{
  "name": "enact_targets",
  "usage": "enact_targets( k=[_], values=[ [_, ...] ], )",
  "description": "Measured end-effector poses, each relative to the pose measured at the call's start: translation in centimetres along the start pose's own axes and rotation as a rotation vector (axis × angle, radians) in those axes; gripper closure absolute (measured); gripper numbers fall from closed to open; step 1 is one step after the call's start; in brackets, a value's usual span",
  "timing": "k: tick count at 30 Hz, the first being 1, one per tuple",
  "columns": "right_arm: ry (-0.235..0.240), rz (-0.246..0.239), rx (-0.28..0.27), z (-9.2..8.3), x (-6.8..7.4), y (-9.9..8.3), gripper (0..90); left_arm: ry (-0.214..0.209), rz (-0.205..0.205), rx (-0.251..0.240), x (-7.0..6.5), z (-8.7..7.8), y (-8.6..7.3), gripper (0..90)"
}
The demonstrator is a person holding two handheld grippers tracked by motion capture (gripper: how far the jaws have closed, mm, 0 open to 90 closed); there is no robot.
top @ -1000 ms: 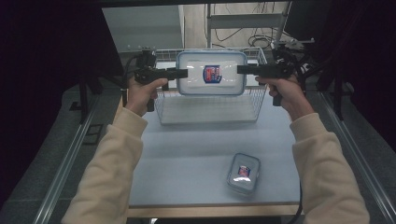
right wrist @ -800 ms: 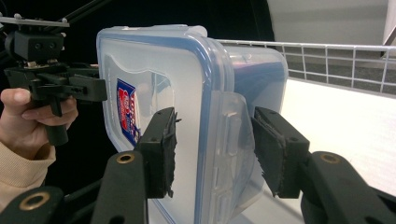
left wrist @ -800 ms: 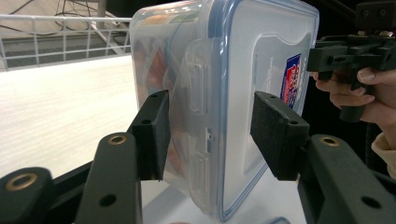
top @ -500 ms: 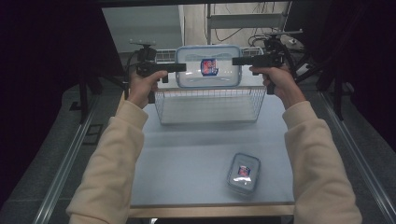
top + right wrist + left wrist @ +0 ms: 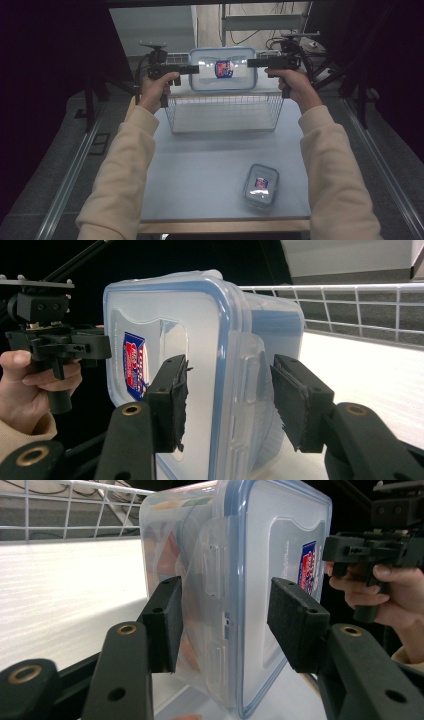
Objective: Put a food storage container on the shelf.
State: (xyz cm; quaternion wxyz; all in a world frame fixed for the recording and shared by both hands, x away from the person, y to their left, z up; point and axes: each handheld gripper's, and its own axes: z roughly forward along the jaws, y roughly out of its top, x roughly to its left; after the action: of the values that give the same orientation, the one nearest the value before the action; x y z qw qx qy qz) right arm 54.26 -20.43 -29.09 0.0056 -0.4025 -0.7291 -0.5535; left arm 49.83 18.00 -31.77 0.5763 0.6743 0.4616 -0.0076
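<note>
A large clear container (image 5: 222, 70) with a blue-rimmed lid and a red-and-blue label hangs in the air over the far side of a white wire basket (image 5: 225, 107), its lid turned toward the person. My left gripper (image 5: 192, 70) is shut on its left end and my right gripper (image 5: 252, 63) on its right end. In the left gripper view the pads (image 5: 162, 615) clamp the container (image 5: 250, 555) across body and lid at a side latch. The right gripper view shows the same grip (image 5: 227, 370) on the container (image 5: 165, 325).
A small lidded container (image 5: 261, 185) with the same label lies on the grey table (image 5: 200, 165) at the front right. Dark stands and cables flank the basket at the back. The basket's wire wall (image 5: 75, 510) stands behind the held container.
Both hands have carried the large container away from the person, toward the far side of the basket. The grip on both ends is unchanged.
</note>
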Motion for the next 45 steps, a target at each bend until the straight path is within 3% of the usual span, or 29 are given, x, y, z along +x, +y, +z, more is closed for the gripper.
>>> enact_targets(
  k=[7,8,9,12,17,18,22,25,27,31,35,37,40,41,43,45],
  values=[
    [-0.015,0.048,-0.015,0.4,-0.5,0.0,47.6,0.012,-0.032,-0.007,0.1,0.6,0.2,48.2],
    [-0.030,0.054,-0.016,0.5,-0.6,0.1,47.3,0.018,-0.060,-0.016,0.3,0.8,0.3,47.1],
    [-0.030,0.054,-0.016,0.5,-0.6,0.1,47.3,0.018,-0.060,-0.016,0.3,0.8,0.3,46.5],
    [-0.073,0.099,0.001,0.9,-0.5,0.3,45.8,0.025,-0.093,-0.016,0.7,1.2,0.4,44.0],
    [-0.130,0.114,0.003,1.5,-0.3,0.3,41.7,0.027,-0.134,-0.034,1.3,1.8,0.4,41.5],
    [-0.159,0.131,-0.009,1.9,0.0,0.2,38.8,0.078,-0.121,-0.026,1.5,2.3,0.4,38.6],
    [-0.186,0.119,-0.029,2.1,0.5,-0.1,37.6,0.076,-0.126,-0.035,1.5,2.5,0.3,31.9],
    [-0.168,0.106,-0.050,1.5,0.8,-0.1,36.6,0.070,-0.095,-0.042,1.1,2.3,0.2,28.2],
    [-0.164,0.085,-0.050,0.8,1.2,-0.1,36.3,0.091,-0.046,-0.046,0.4,1.6,0.2,27.2],
    [-0.149,0.063,-0.042,0.0,1.4,-0.4,36.1,0.081,-0.041,-0.064,-0.2,0.8,-0.1,26.5],
    [-0.122,0.054,-0.036,-1.4,1.6,-1.2,36.1,0.091,-0.004,-0.065,-0.9,-0.8,-0.8,27.4],
    [-0.112,0.050,-0.036,-2.1,1.7,-1.7,35.8,0.095,0.019,-0.076,-1.2,-1.6,-1.5,32.5],
    [-0.087,0.042,-0.047,-3.4,2.1,-2.9,34.3,0.104,0.053,-0.070,-1.7,-2.4,-2.7,51.5],
    [-0.087,0.042,-0.047,-3.4,2.1,-2.9,34.3,0.099,0.060,-0.057,-1.9,-2.5,-3.2,51.5],
    [-0.074,0.035,-0.049,-4.1,2.4,-3.7,33.3,0.091,0.081,0.007,-2.1,-2.1,-4.5,71.9],
    [-0.064,0.038,-0.048,-4.4,2.5,-4.1,32.6,0.086,0.083,0.025,-2.1,-1.9,-4.8,79.4]
  ],
)
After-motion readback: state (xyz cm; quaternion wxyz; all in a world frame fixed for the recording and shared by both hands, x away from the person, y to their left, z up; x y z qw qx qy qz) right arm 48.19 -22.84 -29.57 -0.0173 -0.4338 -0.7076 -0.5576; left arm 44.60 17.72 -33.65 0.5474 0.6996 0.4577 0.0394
